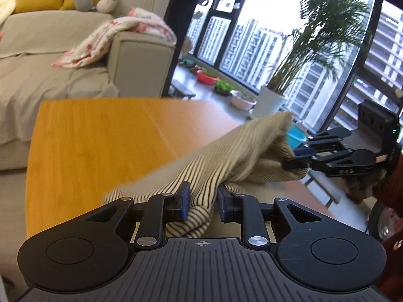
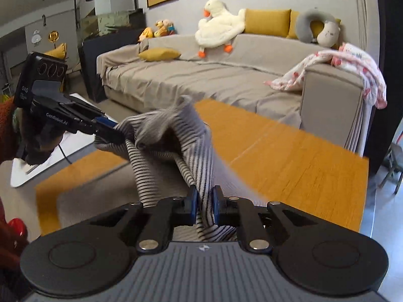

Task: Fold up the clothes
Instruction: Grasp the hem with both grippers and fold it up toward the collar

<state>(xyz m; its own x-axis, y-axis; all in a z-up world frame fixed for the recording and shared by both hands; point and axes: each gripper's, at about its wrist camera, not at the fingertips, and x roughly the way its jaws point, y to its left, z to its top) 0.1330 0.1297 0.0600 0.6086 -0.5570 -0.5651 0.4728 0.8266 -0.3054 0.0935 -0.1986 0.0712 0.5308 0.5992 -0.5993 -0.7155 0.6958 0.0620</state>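
A beige garment with thin dark stripes (image 1: 226, 156) hangs lifted over the orange wooden table (image 1: 100, 146), stretched between both grippers. My left gripper (image 1: 202, 201) is shut on one bunched edge of it, cloth pinched between the blue pads. In the left wrist view my right gripper (image 1: 293, 162) grips the garment's other edge at the right. In the right wrist view my right gripper (image 2: 204, 202) is shut on a striped fold of the garment (image 2: 176, 136), and my left gripper (image 2: 113, 132) holds the cloth at the left. The cloth is motion-blurred.
A grey sofa (image 2: 214, 75) with a floral blanket (image 2: 352, 68), yellow cushions and a plush duck (image 2: 219, 25) stands behind the table (image 2: 289, 151). Potted palm (image 1: 289, 75) and bowls line the window. A white tray (image 2: 50, 151) lies left. A red sleeve (image 1: 393, 176) shows at the right.
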